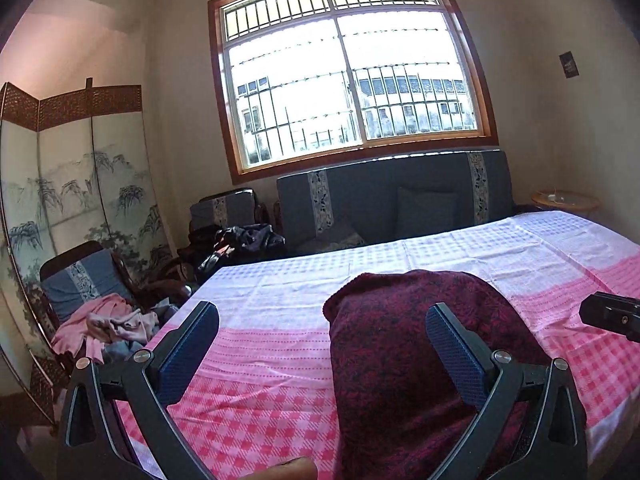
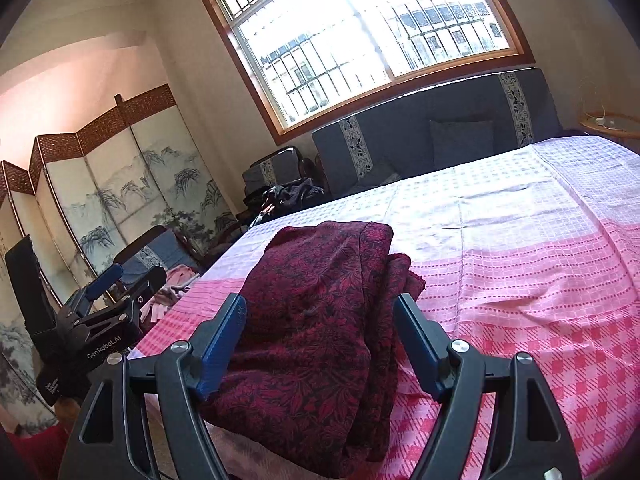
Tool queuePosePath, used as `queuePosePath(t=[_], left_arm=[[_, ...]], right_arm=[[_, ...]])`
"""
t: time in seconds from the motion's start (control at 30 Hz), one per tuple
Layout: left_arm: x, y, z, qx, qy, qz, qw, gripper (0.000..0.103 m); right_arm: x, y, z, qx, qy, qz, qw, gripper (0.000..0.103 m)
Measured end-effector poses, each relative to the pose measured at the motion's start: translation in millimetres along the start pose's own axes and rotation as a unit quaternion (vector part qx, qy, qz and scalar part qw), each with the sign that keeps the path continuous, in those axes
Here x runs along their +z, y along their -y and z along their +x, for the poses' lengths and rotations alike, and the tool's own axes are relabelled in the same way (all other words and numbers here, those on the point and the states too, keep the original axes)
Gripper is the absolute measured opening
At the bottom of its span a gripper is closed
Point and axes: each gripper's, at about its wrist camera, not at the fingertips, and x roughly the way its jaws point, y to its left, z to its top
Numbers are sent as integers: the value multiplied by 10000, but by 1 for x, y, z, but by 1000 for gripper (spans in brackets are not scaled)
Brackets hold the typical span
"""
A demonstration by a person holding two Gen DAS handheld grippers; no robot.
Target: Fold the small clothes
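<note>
- Folded garment (image 2: 320, 320): dark red cloth with a black leaf pattern, layered edges stacked on its right side; lies on the near part of the pink-and-white checked bedspread (image 2: 520, 280).
- Left gripper (image 1: 322, 320): jaws wide, nothing gripped.
- Right gripper (image 2: 320, 312): jaws spread, pads clear of the garment.
- "GenRobot.AI" printed in white on the left gripper's body.

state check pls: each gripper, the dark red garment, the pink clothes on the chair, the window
left gripper: open, nothing between the pads
right gripper: open, jaws either side of the garment, not pressing it
dark red garment: folded into a layered bundle, lying on the pink checked bedspread
pink clothes: unfolded heap on the chair
window: appears closed, barred
</note>
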Motion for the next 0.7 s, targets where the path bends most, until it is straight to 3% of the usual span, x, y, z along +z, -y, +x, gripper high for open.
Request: queuePosePath(t=[0.2,0.43,0.7], left_arm=[[8,-4,-1,-319,-174,-287,9989,103],[8,4,7,-381,-353,-74,9986,103],[3,9,19,-492,-539,-163,9972,103]], right_arm=[[0,-1,-8,-1,44,-56,10000,74],[-2,1,-6,-21,32,-32,10000,75],[-1,-14,-5,-408,19,-406,9983,78]])
